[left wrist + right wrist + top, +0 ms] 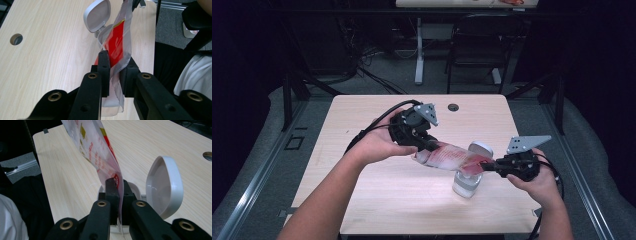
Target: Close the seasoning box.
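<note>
Seen from above, I hold a crinkled, clear plastic pouch with red and white print [452, 157] stretched between my two grippers, above a pale wood-grain table [377, 200]. My left gripper [428, 146] pinches the pouch's left end; in the left gripper view both black jaws are pressed onto the film, which passes between them and runs up and away from the camera [119, 45]. My right gripper [490, 166] pinches the opposite end; in the right gripper view its jaws are likewise closed on the printed film [97, 152], which rises from the jaw tips towards the top of the frame.

Under the pouch, near its right end, a small white plastic bin with a hinged lid [468, 182] stands on the table. The lid is swung open and stands up behind the bin body; its rounded, pale inner face shows in the left gripper view [97, 15] and in the right gripper view [163, 185]. The bin's open mouth lies directly below the right gripper's jaws.

A round cable hole [453, 107] sits near the table's far edge. My left hand [377, 142] and right hand [539, 182] grasp the gripper bodies.
</note>
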`<state>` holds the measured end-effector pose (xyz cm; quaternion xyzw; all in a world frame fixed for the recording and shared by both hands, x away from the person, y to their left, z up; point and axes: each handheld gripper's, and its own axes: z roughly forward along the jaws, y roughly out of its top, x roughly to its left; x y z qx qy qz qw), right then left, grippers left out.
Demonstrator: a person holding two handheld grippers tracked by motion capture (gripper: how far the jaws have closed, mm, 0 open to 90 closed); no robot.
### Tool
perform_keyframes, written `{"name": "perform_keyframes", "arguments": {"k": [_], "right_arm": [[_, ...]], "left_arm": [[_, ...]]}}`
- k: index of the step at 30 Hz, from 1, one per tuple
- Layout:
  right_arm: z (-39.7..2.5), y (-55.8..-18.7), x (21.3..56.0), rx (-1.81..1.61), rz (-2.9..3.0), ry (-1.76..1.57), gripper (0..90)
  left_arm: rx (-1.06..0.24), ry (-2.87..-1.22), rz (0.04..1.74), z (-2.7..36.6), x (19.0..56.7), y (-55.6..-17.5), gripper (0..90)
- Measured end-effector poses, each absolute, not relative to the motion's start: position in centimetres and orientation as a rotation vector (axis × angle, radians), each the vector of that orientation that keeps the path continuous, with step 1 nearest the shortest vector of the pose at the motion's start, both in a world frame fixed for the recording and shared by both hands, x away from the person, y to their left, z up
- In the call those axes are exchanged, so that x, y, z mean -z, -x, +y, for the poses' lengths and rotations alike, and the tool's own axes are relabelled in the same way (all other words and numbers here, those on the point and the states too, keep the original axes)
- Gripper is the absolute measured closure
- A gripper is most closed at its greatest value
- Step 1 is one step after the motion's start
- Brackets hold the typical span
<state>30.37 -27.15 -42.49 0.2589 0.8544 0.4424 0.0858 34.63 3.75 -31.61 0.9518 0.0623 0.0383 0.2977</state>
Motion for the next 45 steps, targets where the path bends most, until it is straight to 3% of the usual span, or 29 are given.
{"name": "perform_keyframes", "arguments": {"k": [45], "right_arm": [[-26.33, -30.57, 42.85, -1.294, 2.575, -0.757, 88.9]], "left_arm": [[-0.122, -2.532, 0.177, 3.95, 31.20, -34.38, 80.5]]}}
